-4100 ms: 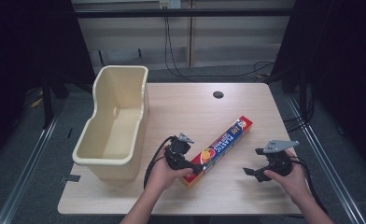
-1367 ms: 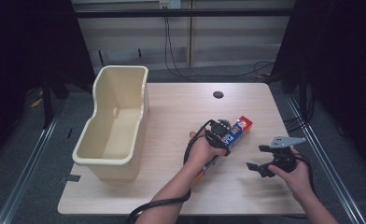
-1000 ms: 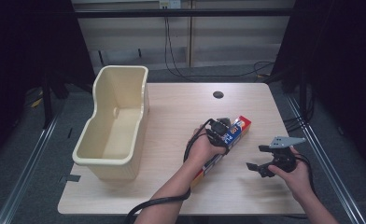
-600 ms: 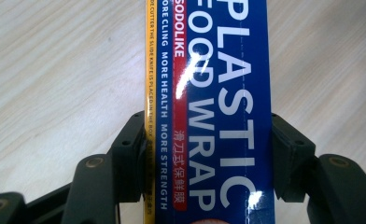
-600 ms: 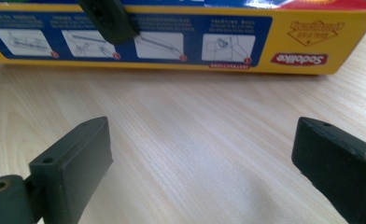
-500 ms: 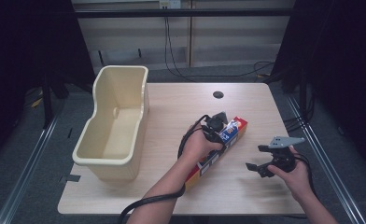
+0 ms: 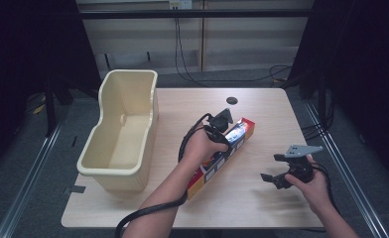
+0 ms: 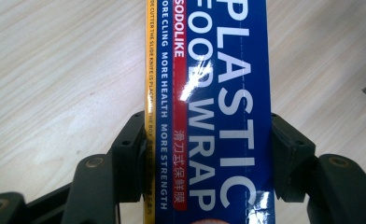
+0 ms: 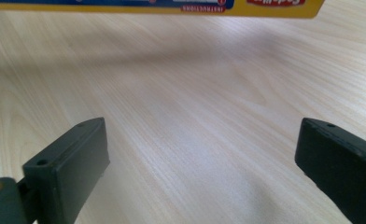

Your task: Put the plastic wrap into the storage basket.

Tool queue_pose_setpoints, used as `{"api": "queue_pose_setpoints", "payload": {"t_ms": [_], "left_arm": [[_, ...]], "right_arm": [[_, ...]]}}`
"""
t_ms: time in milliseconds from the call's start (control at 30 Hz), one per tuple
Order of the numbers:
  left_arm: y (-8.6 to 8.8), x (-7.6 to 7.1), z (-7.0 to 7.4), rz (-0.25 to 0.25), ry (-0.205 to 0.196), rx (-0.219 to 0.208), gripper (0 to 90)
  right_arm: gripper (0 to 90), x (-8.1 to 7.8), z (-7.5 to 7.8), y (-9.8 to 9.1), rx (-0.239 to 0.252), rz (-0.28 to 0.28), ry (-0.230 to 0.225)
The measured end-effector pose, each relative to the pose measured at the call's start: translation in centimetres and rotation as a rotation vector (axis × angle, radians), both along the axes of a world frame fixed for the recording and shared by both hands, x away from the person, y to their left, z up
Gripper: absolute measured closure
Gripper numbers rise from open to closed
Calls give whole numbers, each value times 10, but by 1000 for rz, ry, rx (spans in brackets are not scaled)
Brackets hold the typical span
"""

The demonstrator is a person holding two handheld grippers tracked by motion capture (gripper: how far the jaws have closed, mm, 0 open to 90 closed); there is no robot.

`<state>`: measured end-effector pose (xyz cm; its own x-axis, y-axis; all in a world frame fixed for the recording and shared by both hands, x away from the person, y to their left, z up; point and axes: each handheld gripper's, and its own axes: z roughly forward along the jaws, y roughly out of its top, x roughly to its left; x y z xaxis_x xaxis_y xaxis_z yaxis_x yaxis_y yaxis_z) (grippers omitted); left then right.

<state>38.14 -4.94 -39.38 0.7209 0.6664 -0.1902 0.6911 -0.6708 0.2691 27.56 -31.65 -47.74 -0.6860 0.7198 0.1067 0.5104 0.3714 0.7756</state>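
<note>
At the left of the surface (image 7: 262, 198) stands the cream tub (image 7: 119, 134), open at the top, with nothing visible inside. To its right, the left tongs (image 8: 209, 154) have their jaws pressed on both long sides of the plastic wrap box (image 8: 209, 93), near its far end. The box is long, so I think its near end may sag or swing if it is lifted, because the hold is far from the middle. The glossy cardboard could also slide between the jaws, and a hard squeeze may dent it. If the box is meant for the tub, its free end could strike the rim. At the right, the right tongs (image 9: 204, 158) hold nothing, with the jaws wide apart above bare wood, well apart from the box.
</note>
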Motion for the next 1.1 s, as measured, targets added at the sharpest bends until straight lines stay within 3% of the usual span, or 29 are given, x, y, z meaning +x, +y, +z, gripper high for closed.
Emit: {"api": "queue_pose_setpoints", "payload": {"t_ms": [133,400,1100], "left_arm": [[7,1,10,13,21,-12,409],[22,2,32,55,25,-12,409],[54,6,74,112,38,-17,409]], "right_arm": [[18,-1,0,0,7,3,0],[18,-1,0,3,4,9,-5],[18,-1,-1,6,-7,12,-13]]}}
